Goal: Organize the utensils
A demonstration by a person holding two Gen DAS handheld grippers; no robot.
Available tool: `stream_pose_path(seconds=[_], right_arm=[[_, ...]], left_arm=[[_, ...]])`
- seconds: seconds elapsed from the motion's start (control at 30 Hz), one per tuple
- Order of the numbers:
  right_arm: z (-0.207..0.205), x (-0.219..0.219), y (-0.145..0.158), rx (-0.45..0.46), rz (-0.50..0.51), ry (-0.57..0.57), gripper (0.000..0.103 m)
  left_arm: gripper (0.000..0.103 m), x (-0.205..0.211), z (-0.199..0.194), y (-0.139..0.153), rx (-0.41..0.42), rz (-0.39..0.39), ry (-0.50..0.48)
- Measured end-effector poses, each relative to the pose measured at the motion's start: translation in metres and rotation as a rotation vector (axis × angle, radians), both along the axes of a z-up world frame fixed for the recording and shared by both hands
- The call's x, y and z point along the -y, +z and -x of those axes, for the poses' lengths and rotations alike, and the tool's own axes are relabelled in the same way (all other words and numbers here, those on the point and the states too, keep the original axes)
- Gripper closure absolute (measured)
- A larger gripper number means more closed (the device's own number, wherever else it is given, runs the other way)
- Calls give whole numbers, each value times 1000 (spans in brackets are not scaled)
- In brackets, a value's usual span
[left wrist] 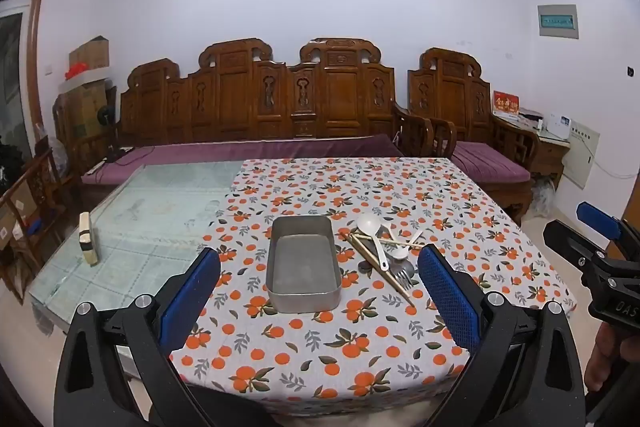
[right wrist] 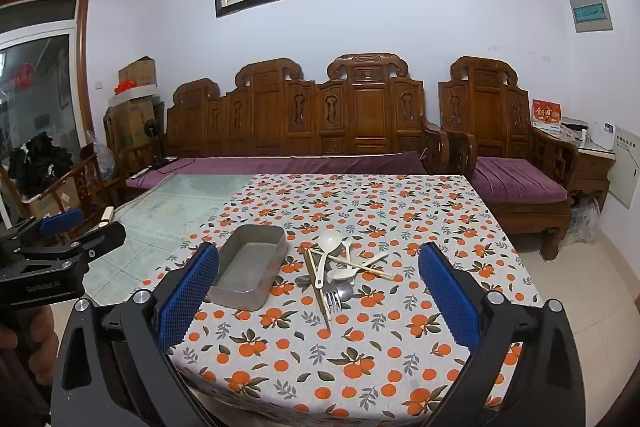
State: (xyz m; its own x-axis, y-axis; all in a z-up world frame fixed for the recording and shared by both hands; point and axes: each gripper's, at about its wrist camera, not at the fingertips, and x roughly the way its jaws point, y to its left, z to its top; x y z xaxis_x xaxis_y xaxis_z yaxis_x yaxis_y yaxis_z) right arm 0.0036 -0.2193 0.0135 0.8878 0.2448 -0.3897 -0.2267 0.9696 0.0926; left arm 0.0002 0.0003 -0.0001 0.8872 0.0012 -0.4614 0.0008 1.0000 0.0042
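An empty rectangular metal tin [left wrist: 303, 263] [right wrist: 251, 271] sits on the orange-print tablecloth [left wrist: 360, 339] [right wrist: 400, 219]. Right of it lies a pile of utensils: white plastic spoons [left wrist: 370, 227] [right wrist: 329, 241], wooden chopsticks [left wrist: 378, 265] [right wrist: 318, 287], a metal fork [left wrist: 403, 277] [right wrist: 332, 301] and a metal spoon [right wrist: 346, 291]. My left gripper [left wrist: 318, 291] hangs open above the near part of the table, short of the tin. My right gripper [right wrist: 318, 291] is open too, short of the pile. Each gripper shows at the edge of the other's view [left wrist: 600, 255] [right wrist: 60, 251].
The left part of the table is bare glass [left wrist: 152, 219] [right wrist: 168, 211], with a small cream block [left wrist: 89, 237] standing near its left edge. A carved wooden sofa [left wrist: 256, 107] [right wrist: 296, 119] and armchair [left wrist: 472, 123] [right wrist: 516, 147] stand behind the table.
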Motion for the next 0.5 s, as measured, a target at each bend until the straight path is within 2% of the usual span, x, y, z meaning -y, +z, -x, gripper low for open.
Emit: stream_pose_path(seconds=[0.5], right_arm=[[1, 0, -1, -4, -5, -1, 3]], left_arm=[[8, 3, 0, 2, 9, -4, 1]])
